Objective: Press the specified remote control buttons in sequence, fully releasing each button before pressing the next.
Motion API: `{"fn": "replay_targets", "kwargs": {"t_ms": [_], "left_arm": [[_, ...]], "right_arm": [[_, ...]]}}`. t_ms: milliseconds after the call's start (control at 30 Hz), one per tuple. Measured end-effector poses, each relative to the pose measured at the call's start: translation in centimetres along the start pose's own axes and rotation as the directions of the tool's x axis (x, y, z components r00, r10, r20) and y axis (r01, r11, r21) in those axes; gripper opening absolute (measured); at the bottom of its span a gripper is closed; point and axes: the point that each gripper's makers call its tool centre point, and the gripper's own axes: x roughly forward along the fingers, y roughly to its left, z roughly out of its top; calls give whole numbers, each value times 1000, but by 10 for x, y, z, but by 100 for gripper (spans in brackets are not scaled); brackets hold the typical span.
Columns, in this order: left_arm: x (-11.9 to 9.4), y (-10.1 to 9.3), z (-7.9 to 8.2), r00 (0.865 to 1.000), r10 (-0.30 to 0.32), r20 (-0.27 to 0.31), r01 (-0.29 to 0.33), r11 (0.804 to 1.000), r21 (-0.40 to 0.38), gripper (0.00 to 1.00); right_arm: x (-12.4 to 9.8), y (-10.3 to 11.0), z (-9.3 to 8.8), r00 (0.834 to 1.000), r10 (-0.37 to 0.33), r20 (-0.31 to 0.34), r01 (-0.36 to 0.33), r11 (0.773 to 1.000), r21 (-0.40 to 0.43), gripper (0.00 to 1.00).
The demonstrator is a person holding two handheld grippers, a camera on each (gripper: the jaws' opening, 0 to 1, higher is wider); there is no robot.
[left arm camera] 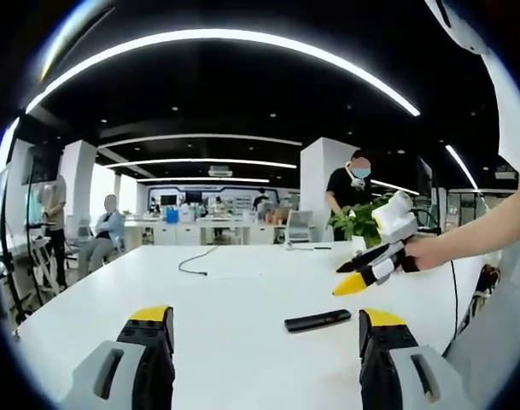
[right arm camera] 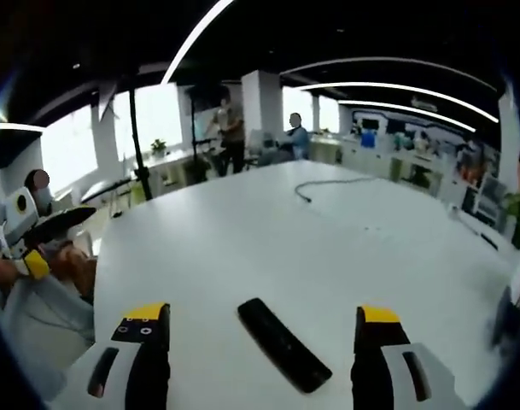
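A black remote control (left arm camera: 318, 320) lies flat on the white table (left arm camera: 225, 299). In the left gripper view it rests just ahead of my left gripper (left arm camera: 266, 323), nearer the right jaw; the jaws stand wide apart and hold nothing. My right gripper (left arm camera: 347, 278), held by a hand, hovers above and just beyond the remote. In the right gripper view the remote control (right arm camera: 283, 344) lies at an angle between the spread jaws of my right gripper (right arm camera: 261, 320), below their tips and untouched. My left gripper (right arm camera: 55, 239) shows at the left edge.
A thin dark cable (right arm camera: 328, 184) snakes across the far part of the table (right arm camera: 242, 239). A potted plant (left arm camera: 358, 224) stands at the table's far right side. A tripod stand (right arm camera: 140, 145) rises beyond the table edge. Several people stand or sit at desks behind.
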Motion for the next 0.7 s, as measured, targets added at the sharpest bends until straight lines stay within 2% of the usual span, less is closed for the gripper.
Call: {"fn": "replay_targets", "kwargs": {"t_ms": [233,367,700], "left_arm": [[1,-3,-1,1000,-13,-7,13,1000,0,93],[0,-4,-1,1000,-15,-10,15,1000,3,93],[0,-9,-2,999,-35,-17,35,999,2,92]], "right_arm": [[-28,2,7,997,-56,49,57,998,-19,98],[-46,6,11,992,-87,90,87,996,8,99],[-81,14,2,979,-153,136,148,988,46,99]]}}
